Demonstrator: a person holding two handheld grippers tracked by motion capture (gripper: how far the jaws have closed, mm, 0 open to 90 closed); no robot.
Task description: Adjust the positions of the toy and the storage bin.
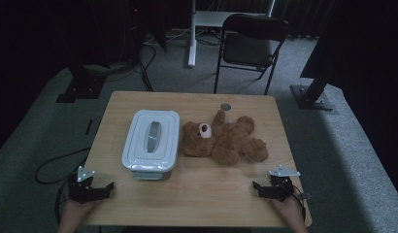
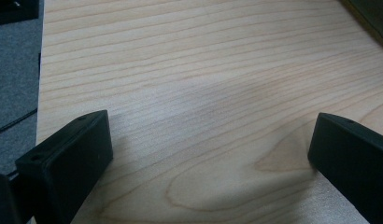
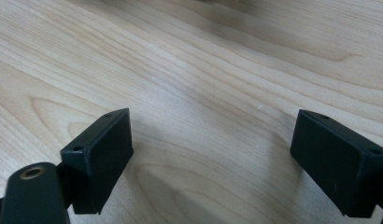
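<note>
Resting at the near edge of the wooden table (image 1: 197,199): two grippers, one per hand. Left gripper (image 1: 101,190) at lower left of the high view, jaws spread wide, nothing between them, held in a hand (image 1: 73,213) coming in from the bottom edge. Right gripper (image 1: 261,189) at lower right, jaws likewise parted and empty, held by the other hand (image 1: 288,211). One grey three-cornered plate on top of each.

Counted on the tabletop: one white lidded container (image 1: 151,141), left of centre, lid on, one grey handle across the top, one latch facing the near edge. One brown teddy bear (image 1: 223,140), just right of the container and close beside it, lying flat with limbs splayed, pale muzzle showing. One small grey round disc (image 1: 225,106) near the far edge, just beyond a raised paw. Both grippers well apart from container and bear.

Left gripper view: two black jaws at lower left and lower right, bare wood grain (image 2: 203,102) between, table edge and grey floor at left of frame.

Right gripper view: two black jaws set far apart, bare wood (image 3: 203,93) between.

Beyond the table, upper centre of the high view: one dark folding chair (image 1: 250,43) on grey carpet.
</note>
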